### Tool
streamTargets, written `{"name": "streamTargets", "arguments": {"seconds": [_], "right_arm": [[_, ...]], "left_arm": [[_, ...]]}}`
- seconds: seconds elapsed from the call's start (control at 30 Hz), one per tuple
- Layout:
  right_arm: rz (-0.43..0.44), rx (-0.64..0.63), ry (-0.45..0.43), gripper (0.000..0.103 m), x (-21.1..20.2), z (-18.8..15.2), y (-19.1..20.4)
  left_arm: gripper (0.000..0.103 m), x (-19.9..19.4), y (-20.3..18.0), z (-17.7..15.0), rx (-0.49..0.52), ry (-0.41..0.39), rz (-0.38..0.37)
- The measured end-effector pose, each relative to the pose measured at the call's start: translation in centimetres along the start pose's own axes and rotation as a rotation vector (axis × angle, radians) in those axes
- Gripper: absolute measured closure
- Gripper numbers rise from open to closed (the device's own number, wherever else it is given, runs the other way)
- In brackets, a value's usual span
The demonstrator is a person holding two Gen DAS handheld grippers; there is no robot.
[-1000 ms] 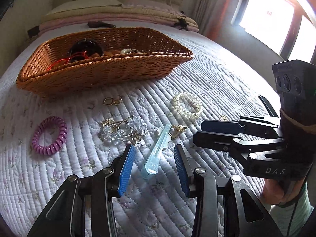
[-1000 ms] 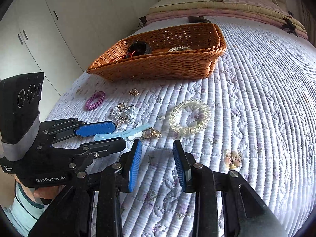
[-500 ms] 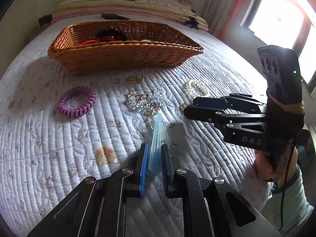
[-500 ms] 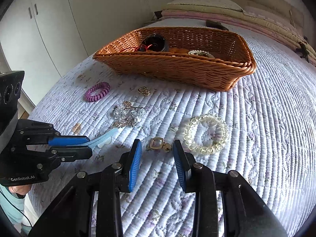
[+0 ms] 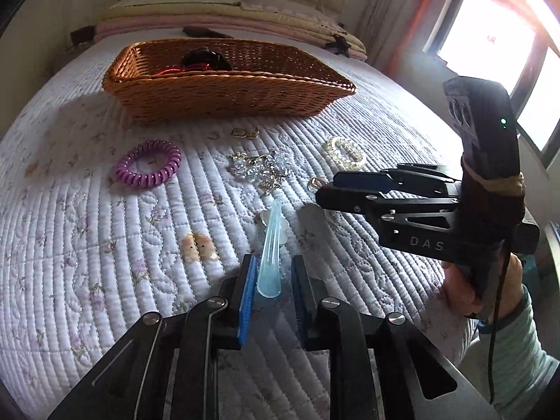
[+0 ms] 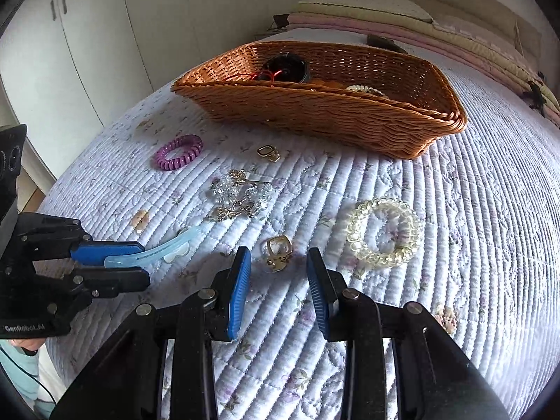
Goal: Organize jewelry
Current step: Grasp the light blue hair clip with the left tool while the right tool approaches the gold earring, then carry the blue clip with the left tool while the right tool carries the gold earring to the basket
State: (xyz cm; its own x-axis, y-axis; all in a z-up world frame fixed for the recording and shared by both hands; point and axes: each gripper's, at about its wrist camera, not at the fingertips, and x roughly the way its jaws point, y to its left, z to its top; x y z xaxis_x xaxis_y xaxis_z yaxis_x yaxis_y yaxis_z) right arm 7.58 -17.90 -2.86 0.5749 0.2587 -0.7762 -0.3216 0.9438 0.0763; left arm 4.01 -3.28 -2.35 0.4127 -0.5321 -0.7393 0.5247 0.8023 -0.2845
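A light blue hair clip (image 5: 271, 245) (image 6: 157, 252) lies lengthwise between the fingers of my left gripper (image 5: 273, 266) (image 6: 141, 262). Its jaws are opening, with a gap showing on each side of the clip. My right gripper (image 6: 279, 259) (image 5: 327, 187) is open with nothing between its fingers, and a gold earring (image 6: 278, 250) lies on the quilt just beyond its tips. A wicker basket (image 5: 227, 80) (image 6: 315, 105) stands at the far side with a few dark, red and pearly pieces inside.
On the quilted bedspread lie a purple spiral hair tie (image 5: 140, 178) (image 6: 168, 164), a crystal cluster (image 5: 262, 168) (image 6: 241, 192), a clear spiral tie (image 6: 353, 241) (image 5: 344, 166) and a second gold earring (image 5: 245, 133) (image 6: 267, 152). Pillows lie behind the basket; cupboards stand to the left.
My left gripper shut on the blue hair clip, and its jaws have since parted again. The right gripper has swung over to face the gold earring.
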Motion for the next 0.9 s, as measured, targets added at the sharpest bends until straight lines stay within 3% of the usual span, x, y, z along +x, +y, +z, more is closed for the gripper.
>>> {"name": "streamTargets", "arguments": {"seconds": [0.07,0.2,0.27,0.33,0.43,0.67,0.9], "right_arm": [[-0.013,-0.010,0.002,0.067,0.2,0.3,0.5],[-0.082,-0.017,0.019,0.068,1.0,0.7,1.5],[-0.106,-0.020,0.021,0.084,0.8,0.4,1.6],[-0.117,-0.017,0.019,0.086,0.8,0.2,1.6],[-0.114,-0.023,0.013,0.086,0.2,-0.2,1.5],[-0.049,-0.043,-0.056,0.086,-2.5,-1.2,0.9],[0.013,-0.002,-0.174,0.086,-6.3,-0.1,0.1]], "left_arm": [[0.072,0.2,-0.5,0.1,0.004,-0.004,0.006],[0.072,0.8,-1.4,0.1,0.047,-0.016,0.076],[0.072,0.9,-1.7,0.1,0.065,-0.017,0.095],[0.073,0.9,-1.8,0.1,0.069,-0.020,0.100],[0.091,0.8,-1.5,0.1,0.059,-0.031,0.132],[0.091,-0.1,-0.7,0.3,0.010,-0.072,0.084],[0.091,-3.2,-0.9,1.6,0.006,-0.177,0.072]]}}
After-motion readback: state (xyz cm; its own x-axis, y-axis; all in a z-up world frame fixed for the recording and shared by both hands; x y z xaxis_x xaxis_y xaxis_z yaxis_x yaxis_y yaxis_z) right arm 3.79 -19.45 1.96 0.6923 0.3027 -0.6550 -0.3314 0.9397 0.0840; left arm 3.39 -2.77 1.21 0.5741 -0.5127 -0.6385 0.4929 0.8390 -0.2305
